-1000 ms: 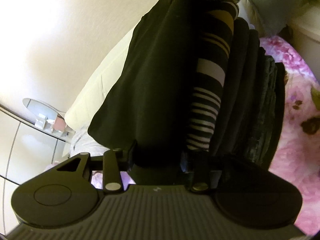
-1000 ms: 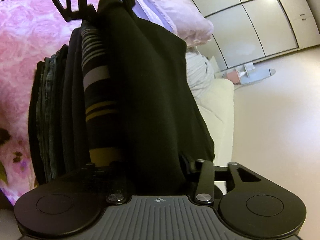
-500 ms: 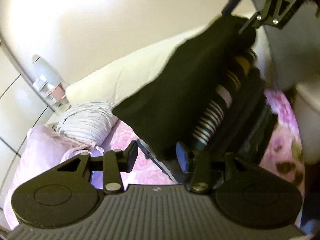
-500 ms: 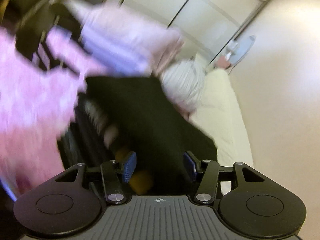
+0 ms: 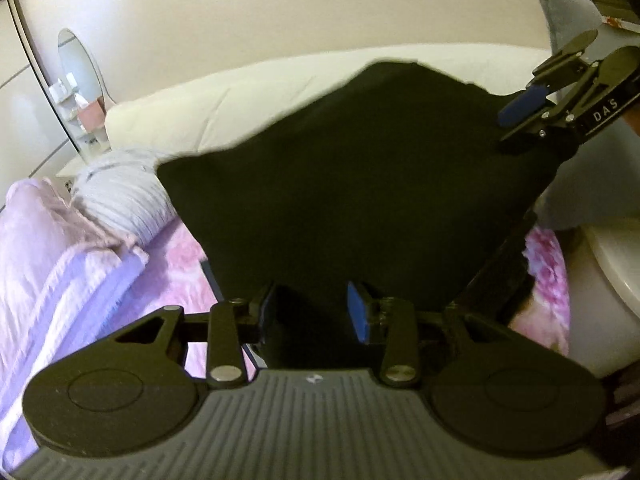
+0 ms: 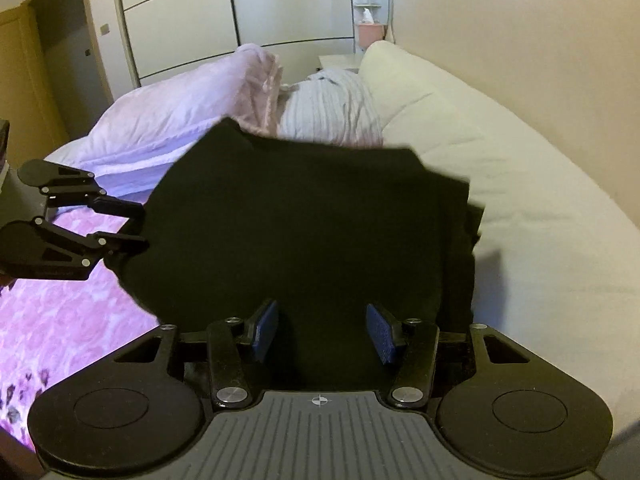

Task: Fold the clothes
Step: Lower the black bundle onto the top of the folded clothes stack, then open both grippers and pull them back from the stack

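A folded black garment (image 5: 360, 184) lies on top of a pile of clothes on the bed; it also shows in the right wrist view (image 6: 304, 232). My left gripper (image 5: 312, 312) is open at the garment's near edge, blue pads apart, holding nothing. My right gripper (image 6: 322, 330) is open too, at the opposite edge. Each gripper shows in the other's view: the right one (image 5: 524, 116) at the upper right, the left one (image 6: 116, 228) at the left, both beside the garment with jaws apart.
The bed has a pink floral cover (image 6: 60, 312), a lilac duvet (image 5: 48, 264), a striped pillow (image 6: 332, 108) and a cream padded headboard (image 6: 500, 184). A wardrobe (image 6: 240, 12) and a mirror shelf (image 5: 80, 92) stand behind. A white rounded object (image 5: 612, 264) is at right.
Both grippers were shut on the black garment and carried it with the pile. They have opened and pulled back, and the garment now lies flat on the pile.
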The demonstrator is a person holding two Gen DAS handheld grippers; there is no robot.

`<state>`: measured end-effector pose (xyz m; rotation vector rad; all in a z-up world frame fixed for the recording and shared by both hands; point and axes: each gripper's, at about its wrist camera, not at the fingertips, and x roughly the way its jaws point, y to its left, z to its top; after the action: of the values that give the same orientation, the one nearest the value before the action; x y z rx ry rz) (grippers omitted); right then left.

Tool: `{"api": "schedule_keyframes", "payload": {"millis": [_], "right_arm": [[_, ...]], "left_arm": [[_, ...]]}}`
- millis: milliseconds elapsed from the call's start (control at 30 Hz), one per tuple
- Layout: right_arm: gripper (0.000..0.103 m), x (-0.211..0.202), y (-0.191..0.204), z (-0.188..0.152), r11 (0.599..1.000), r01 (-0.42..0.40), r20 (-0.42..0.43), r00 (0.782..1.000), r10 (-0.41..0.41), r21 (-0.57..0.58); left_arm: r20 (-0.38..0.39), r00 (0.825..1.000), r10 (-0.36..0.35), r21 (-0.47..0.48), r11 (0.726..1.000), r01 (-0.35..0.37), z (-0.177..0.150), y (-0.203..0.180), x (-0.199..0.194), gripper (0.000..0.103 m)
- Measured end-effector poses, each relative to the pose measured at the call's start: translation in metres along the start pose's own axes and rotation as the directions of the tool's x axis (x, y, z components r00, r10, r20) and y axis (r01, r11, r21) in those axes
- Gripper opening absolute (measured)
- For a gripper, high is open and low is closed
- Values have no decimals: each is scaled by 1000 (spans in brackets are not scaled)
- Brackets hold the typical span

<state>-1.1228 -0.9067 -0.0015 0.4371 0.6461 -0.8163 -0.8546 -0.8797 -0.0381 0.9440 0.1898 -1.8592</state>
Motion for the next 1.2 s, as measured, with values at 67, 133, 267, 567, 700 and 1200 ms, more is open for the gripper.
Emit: {"api": "schedule_keyframes", "payload": {"millis": [67,133,267,567,700,1200], "right_arm": [[53,-4,-4,2,1000,-6,8,1000,6,-4],[53,1,-8,9,1000,-7,14,1000,7,-2],[53,2,-3,18,999,9,30,1000,-8,-43],[80,-19,18,17,993,101,138,986,-93,-54],[81,-43,46,2,975,222,205,953,-222,24],[95,-114,319,-167,581,533,-24,749,-662,614]], "left_arm": [[1,1000,3,8,1000,-3,4,2,4,33],[1,1000,7,15,1000,-7,13,9,6,33],[0,1000,23,28,999,-23,23,12,5,35],[55,998,31,2,1000,-31,21,24,-23,62],[102,994,35,-28,999,-32,11,28,-47,74],[139,969,-207,54,978,201,-151,14,-189,96]]}}
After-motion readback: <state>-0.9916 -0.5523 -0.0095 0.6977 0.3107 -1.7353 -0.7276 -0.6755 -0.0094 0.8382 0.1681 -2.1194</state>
